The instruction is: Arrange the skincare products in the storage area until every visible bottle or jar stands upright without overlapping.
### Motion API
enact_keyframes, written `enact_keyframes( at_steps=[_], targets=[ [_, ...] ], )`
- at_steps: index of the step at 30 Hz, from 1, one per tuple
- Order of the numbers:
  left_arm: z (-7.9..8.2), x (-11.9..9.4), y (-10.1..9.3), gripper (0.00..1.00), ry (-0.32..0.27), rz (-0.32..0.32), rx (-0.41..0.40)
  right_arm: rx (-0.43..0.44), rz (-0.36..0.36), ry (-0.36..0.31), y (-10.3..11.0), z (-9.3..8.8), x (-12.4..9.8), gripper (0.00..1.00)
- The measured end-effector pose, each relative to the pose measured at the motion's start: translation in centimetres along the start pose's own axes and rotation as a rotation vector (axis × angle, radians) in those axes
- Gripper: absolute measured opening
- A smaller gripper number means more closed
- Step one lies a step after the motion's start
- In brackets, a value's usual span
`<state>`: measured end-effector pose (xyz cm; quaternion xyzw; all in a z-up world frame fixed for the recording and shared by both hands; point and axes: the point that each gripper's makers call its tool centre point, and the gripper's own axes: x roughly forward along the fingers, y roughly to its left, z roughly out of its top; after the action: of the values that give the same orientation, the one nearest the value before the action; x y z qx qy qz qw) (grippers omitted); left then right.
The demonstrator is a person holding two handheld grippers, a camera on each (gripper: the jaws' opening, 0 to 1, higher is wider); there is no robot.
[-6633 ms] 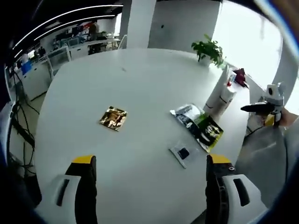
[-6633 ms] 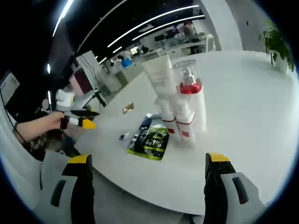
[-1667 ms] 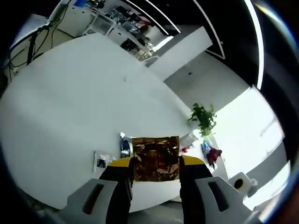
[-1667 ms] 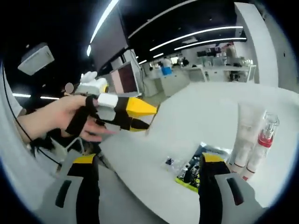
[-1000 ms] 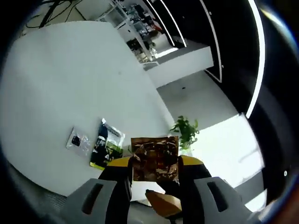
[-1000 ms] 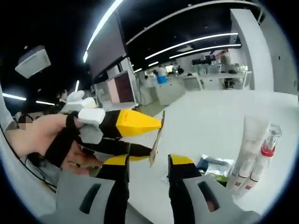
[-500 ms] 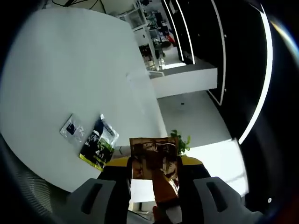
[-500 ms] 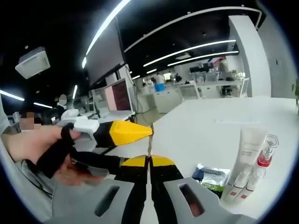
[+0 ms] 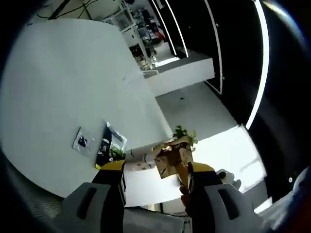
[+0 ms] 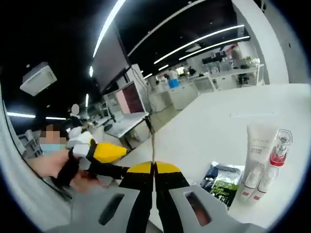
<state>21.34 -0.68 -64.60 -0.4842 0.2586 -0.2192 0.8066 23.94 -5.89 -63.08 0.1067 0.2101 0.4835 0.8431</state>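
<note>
While the right gripper pinches the gold sachet edge-on between closed jaws, the left gripper stands apart, and the white tube, its print unreadable, stands upright beside the red-collared pump bottle on the white table.

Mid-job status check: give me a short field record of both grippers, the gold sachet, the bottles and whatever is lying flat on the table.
left gripper: jaws open, nothing held
right gripper: jaws shut on gold sachet, held in air off the table
white tube: upright
red-collared pump bottle: upright, beside the tube
two small bottles: upright, in front of the tube
green-black pouch: lying flat beside the bottles
small clear packet: lying flat next to the pouch
</note>
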Motion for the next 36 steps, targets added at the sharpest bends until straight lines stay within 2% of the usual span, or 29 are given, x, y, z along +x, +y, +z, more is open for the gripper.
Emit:
enact_keyframes(
  at_steps=[2, 6, 8, 9, 10, 12, 15, 20, 22, 23, 27, 36],
  targets=[
    [0.3, -0.2, -0.5, 0.48, 0.011, -0.032, 0.068, 0.038, 0.038, 0.007, 0.5, -0.2, -0.3, 0.01],
    [0.8, -0.5, -1.6, 0.44, 0.039, -0.091, 0.206, 0.113, 0.141, 0.027, 1.6, -0.4, -1.1, 0.01],
    [0.5, -0.7, -2.3, 0.43, 0.085, -0.118, 0.295, 0.134, 0.148, 0.032, 1.4, -0.3, -1.3, 0.01],
    [0.4, -0.8, -2.8, 0.44, 0.111, -0.144, 0.382, 0.15, 0.136, 0.024, 1.1, -0.2, -1.5, 0.01],
    [0.3, -0.9, -3.2, 0.45, 0.123, -0.157, 0.435, 0.184, 0.149, 0.018, 1.2, -0.1, -1.7, 0.01],
    [0.0, -1.0, -3.5, 0.45, 0.165, -0.168, 0.496, 0.219, 0.17, 0.003, 1.4, 0.2, -2.0, 0.01],
    [-0.1, -1.0, -3.8, 0.42, 0.189, -0.191, 0.51, 0.28, 0.237, -0.005, 2.4, 0.5, -2.4, 0.01],
    [0.0, -1.0, -3.9, 0.36, 0.208, -0.212, 0.494, 0.256, 0.333, 0.055, 4.8, -0.2, -2.4, 0.01],
    [-0.1, -1.1, -3.9, 0.31, 0.219, -0.218, 0.483, 0.257, 0.34, 0.049, 4.9, -0.2, -2.4, 0.01],
    [-0.2, -1.2, -3.7, 0.28, 0.23, -0.218, 0.476, 0.269, 0.366, 0.054, 5.4, -0.2, -2.4, 0.01],
    [-1.1, -1.6, -3.4, 0.19, 0.273, -0.223, 0.471, 0.266, 0.384, 0.057, 5.7, -0.3, -2.4, 0.01],
    [-2.8, -1.9, -3.1, 0.12, 0.343, -0.236, 0.482, 0.261, 0.413, 0.103, 5.9, -1.4, -2.8, 0.01]
  ],
)
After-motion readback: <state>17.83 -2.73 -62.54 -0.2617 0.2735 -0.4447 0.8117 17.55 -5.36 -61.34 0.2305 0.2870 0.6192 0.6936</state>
